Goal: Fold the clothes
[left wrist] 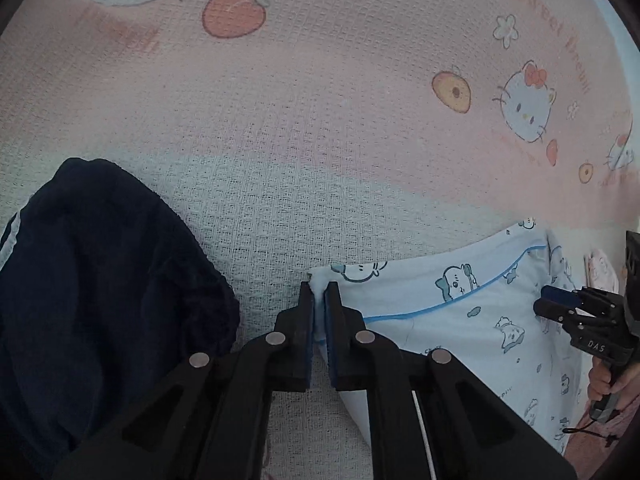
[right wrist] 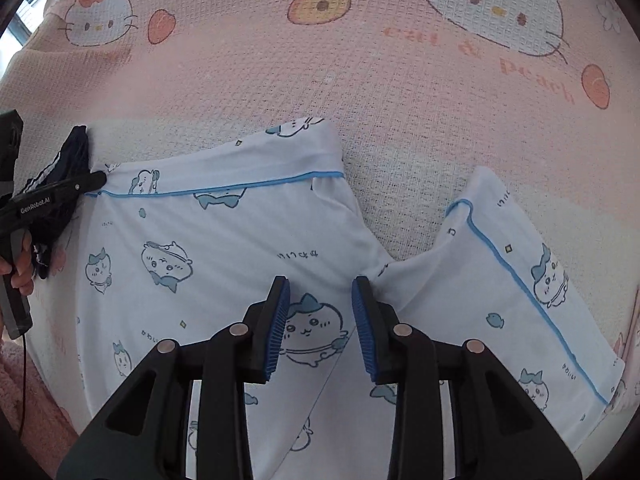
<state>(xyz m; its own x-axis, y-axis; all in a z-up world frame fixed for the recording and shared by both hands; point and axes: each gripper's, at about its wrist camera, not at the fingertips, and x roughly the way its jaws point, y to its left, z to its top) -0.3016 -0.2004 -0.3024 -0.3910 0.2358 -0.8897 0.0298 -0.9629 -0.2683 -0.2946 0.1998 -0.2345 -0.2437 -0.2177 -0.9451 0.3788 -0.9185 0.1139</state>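
Left wrist view: my left tool (left wrist: pixel 320 292) is closed on the corner of the waistband of the light-blue pyjama shorts (left wrist: pixel 460 312), a pinch of white fabric showing between its blue pads. A dark navy garment (left wrist: pixel 100 280) lies bunched just to its left. Both rest on a pink bedspread (left wrist: pixel 320 100) printed with cartoon cats and peaches. Right wrist view: my right tool (right wrist: pixel 320 292) hovers with its fingers apart above the crotch of the shorts (right wrist: pixel 240 240), gripping nothing. The shorts lie flat on the bedspread (right wrist: pixel 280 60), waistband at upper left, one leg (right wrist: pixel 520 280) angled to the right. A hand (right wrist: pixel 18 268) holds the left tool's handle.
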